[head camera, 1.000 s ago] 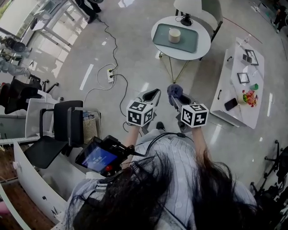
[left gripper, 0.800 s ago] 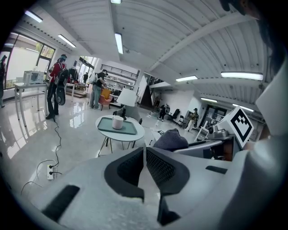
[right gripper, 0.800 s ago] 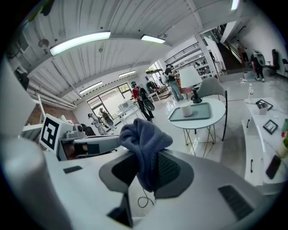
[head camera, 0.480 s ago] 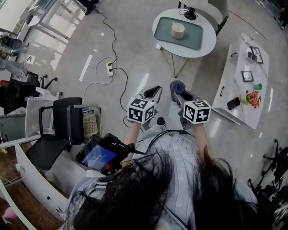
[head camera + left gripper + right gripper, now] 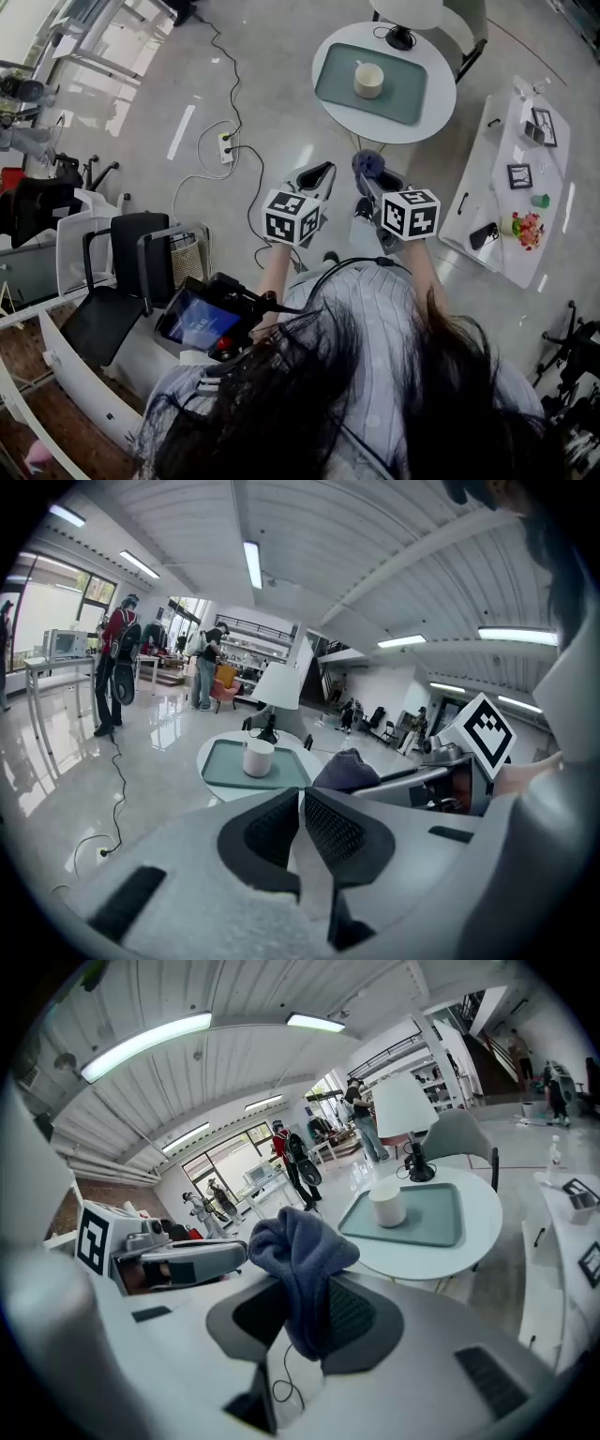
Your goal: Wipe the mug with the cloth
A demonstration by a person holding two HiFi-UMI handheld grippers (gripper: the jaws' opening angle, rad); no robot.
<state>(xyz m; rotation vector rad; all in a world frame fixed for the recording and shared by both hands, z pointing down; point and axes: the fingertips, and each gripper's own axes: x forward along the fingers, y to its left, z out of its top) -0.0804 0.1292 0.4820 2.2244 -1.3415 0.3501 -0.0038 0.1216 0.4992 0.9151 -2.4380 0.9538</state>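
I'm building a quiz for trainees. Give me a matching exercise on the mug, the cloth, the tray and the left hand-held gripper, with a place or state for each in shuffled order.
Things:
1. mug
2. cloth
3. tray
4. left hand-held gripper

Places or states:
A. shut, nothing between its jaws
B. lying on the round table
C. clamped in the right hand-held gripper
D. standing on the tray

Pairs: 1-D, 2-C, 3-B, 4-A

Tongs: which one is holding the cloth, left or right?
The right tongs, shut on the blue cloth, which bunches up above them. The left tongs are closed together with nothing between them.
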